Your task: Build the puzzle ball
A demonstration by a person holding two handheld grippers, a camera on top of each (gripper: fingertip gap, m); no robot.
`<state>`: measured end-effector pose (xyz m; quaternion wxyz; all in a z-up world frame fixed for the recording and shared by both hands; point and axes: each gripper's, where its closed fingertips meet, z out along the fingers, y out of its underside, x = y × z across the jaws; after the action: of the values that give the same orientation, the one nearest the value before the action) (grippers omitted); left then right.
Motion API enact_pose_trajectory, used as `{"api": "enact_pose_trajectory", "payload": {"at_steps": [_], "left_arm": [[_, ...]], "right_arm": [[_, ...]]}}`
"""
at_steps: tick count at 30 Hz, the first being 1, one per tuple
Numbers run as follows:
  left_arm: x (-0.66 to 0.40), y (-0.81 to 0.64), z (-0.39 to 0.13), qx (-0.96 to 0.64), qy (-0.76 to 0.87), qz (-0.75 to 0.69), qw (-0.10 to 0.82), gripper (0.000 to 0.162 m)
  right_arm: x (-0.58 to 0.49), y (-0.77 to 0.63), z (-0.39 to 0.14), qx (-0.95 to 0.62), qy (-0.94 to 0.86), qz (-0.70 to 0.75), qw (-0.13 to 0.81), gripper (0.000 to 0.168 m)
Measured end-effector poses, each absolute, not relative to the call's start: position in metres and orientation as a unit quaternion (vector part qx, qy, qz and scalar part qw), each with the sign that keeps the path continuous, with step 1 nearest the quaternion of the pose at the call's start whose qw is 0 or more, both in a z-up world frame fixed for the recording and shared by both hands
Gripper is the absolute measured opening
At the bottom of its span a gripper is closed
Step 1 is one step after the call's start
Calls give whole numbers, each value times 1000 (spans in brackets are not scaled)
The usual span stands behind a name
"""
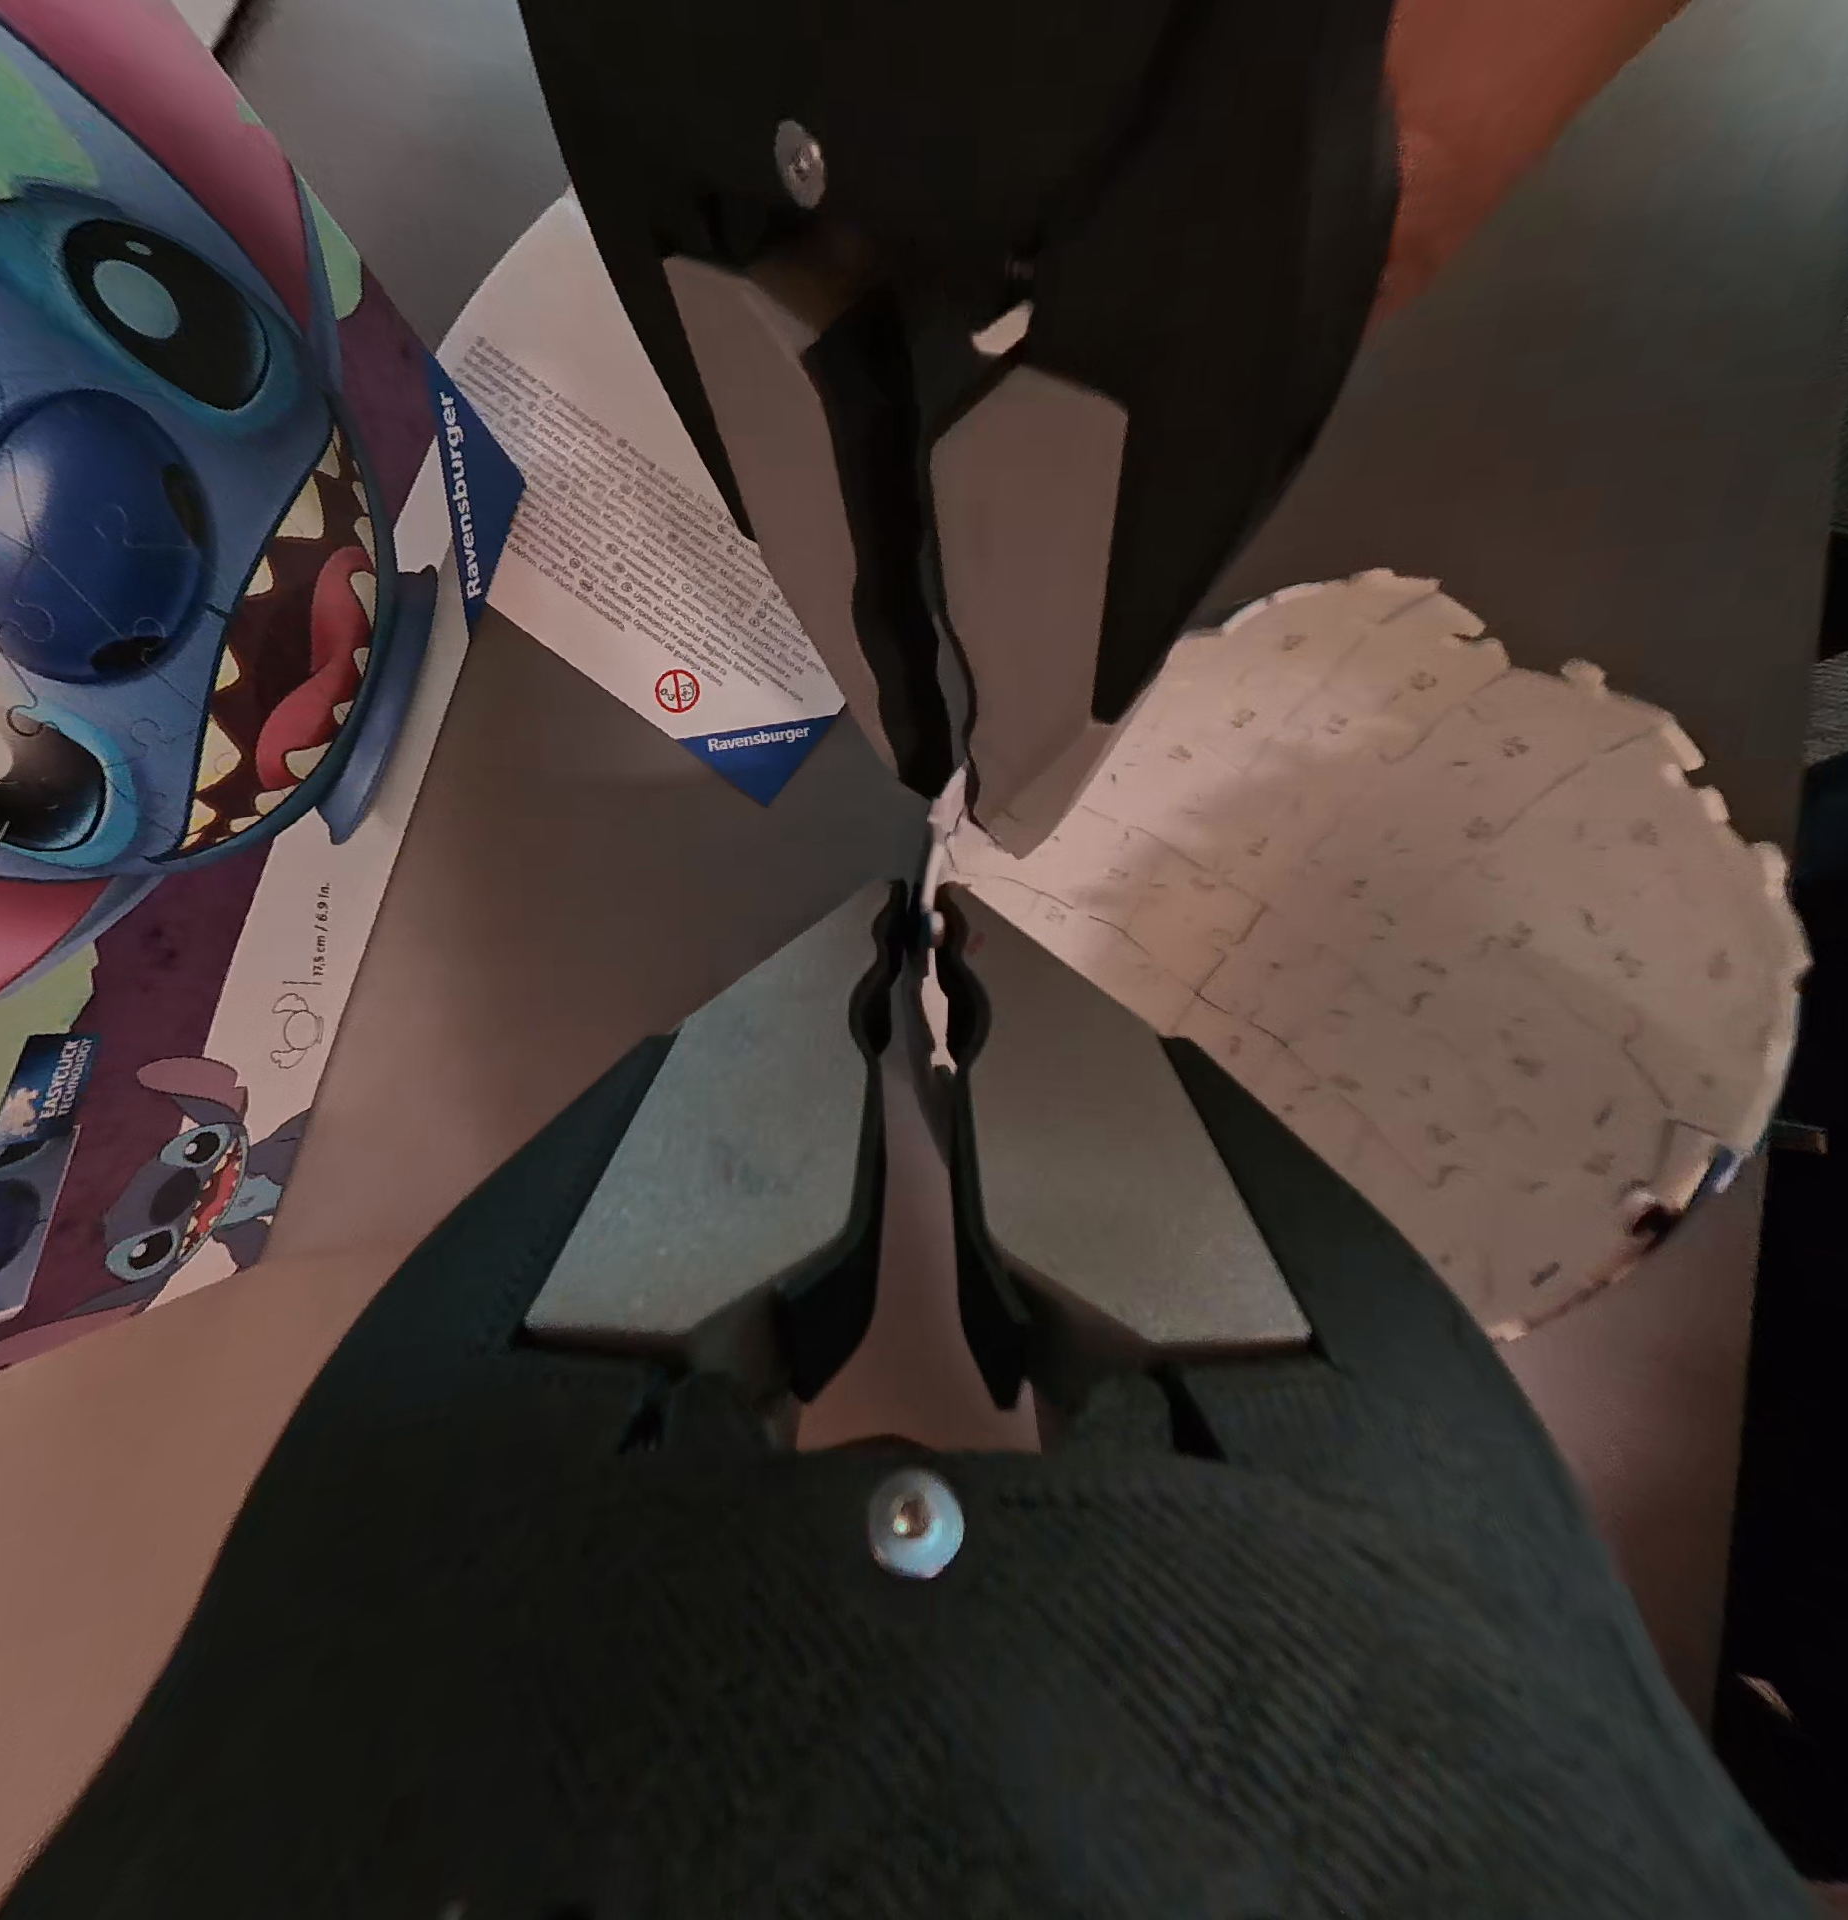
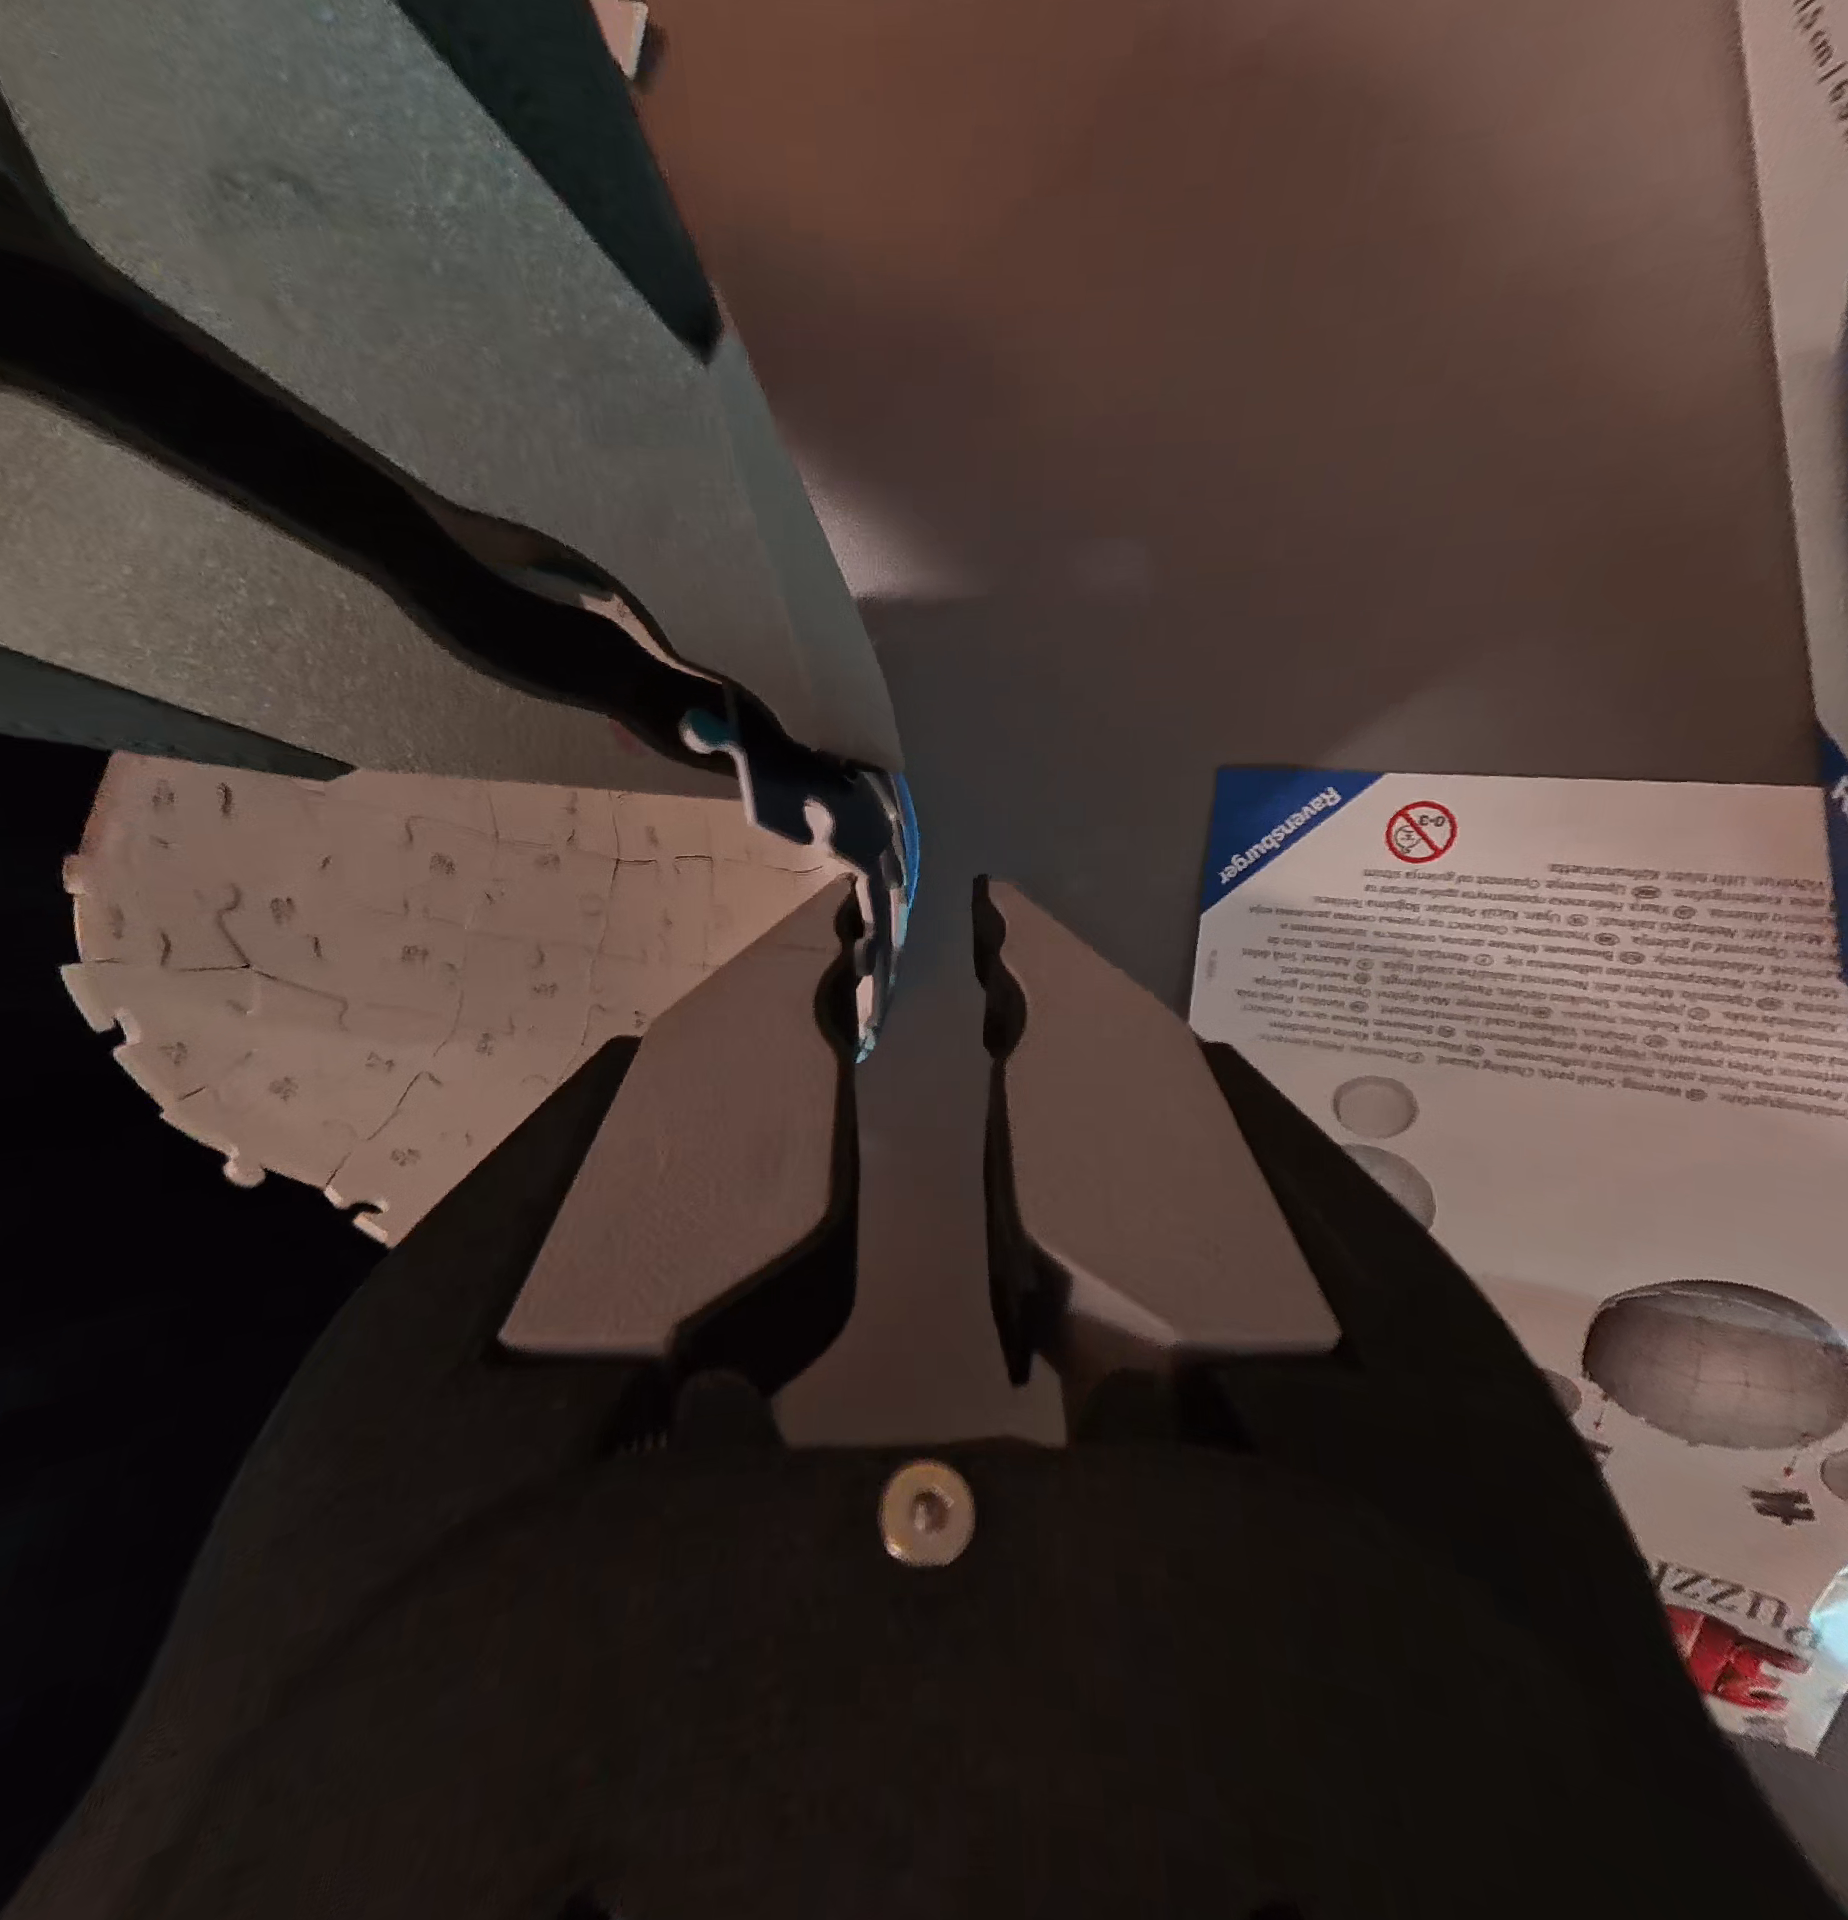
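The left claw [image 1: 925,914] is seen pinched shut on the rim of the partly built puzzle ball [image 1: 1419,935], a curved shell of joined pieces shown from its pale inner side and held above the tabletop [image 1: 608,914]. The right claw [image 2: 915,904] is parted, its fingers straddling the same rim with only one touching it. Roughly half the sphere is judged assembled; the printed box [image 1: 151,623] and instruction sheet [image 2: 1522,1039] lie nearby.
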<state>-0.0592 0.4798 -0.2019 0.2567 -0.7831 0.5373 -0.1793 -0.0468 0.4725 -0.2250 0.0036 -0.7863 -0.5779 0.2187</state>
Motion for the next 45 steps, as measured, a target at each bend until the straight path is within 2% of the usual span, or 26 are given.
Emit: {"api": "enact_pose_trajectory", "payload": {"at_steps": [4, 8, 26, 30, 35, 39, 45], "left_arm": [[-60, 476, -197, -782, 533, -186, 266, 7], [-63, 470, -191, -780, 532, -192, 268, 10], [-63, 472, -193, -784, 528, -196, 260, 3], [-70, 473, -184, -782, 527, -188, 275, 8], [-93, 479, -159, -782, 511, -178, 309, 22], [-115, 472, -138, -776, 495, -191, 340, 29], [-146, 450, -160, -785, 496, -170, 330, 43]], "right_arm": [[-47, 465, -226, -783, -588, 201, -10, 3], [-49, 464, -225, -781, -595, 187, -1, 3], [-47, 464, -208, -776, -588, 228, 29, 9], [-38, 472, -187, -774, -586, 227, 84, 13], [-22, 473, -157, -746, -586, 253, 192, 17], [-7, 463, -145, -707, -599, 268, 264, 28], [2, 436, -143, -632, -627, 335, 310, 31]]}}
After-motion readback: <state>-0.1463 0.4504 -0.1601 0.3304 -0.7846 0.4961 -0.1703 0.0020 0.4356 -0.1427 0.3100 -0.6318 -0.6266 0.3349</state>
